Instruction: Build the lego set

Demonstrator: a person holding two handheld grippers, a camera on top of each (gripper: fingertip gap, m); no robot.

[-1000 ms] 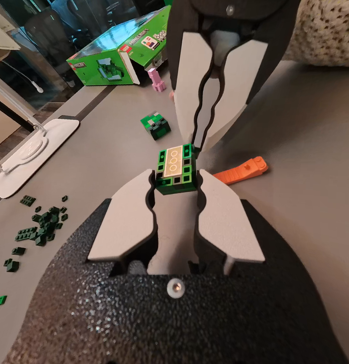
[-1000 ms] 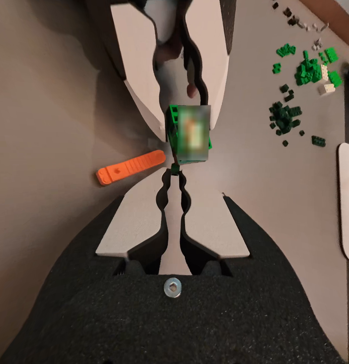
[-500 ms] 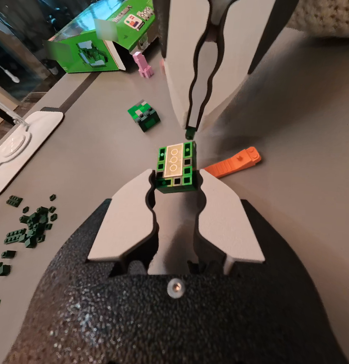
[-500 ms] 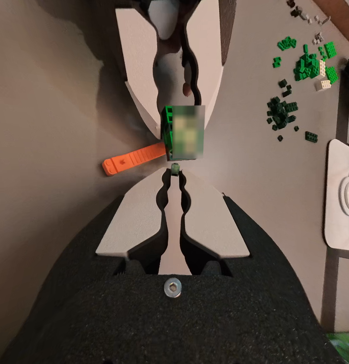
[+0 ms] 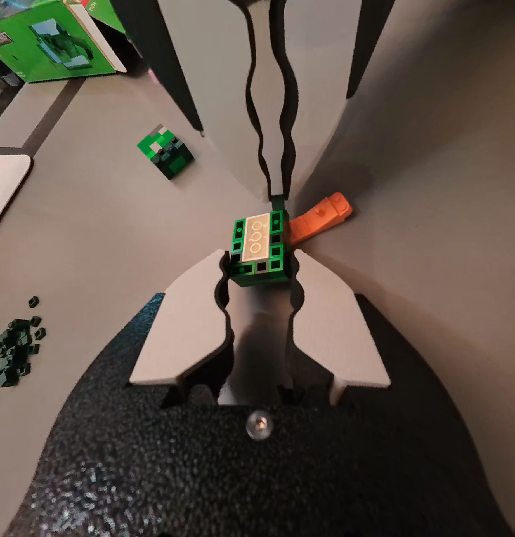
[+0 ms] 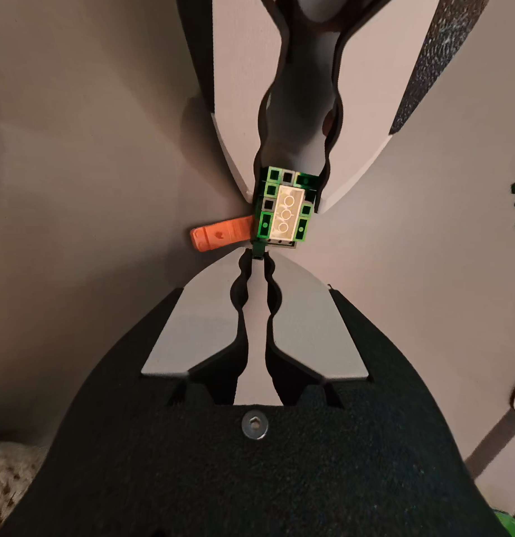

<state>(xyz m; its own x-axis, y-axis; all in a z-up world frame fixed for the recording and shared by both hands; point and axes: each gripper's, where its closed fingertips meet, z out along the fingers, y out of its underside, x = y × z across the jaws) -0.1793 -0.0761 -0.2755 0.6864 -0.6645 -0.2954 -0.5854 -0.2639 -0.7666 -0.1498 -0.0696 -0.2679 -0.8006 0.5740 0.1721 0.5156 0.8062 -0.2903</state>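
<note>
Lego block gripped by the left claw above the surface.
Right claw, pinched on a small dark-green piece, touches the block's 12 o'clock edge.

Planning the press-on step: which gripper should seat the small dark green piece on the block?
Right gripper: it already pinches the small dark green piece at the green block's edge. Left gripper is clamping that block.

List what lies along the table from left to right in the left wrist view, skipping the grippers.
Pile of dark green bricks → small green cube build → green block assembly held in the left gripper → orange brick separator.
</note>
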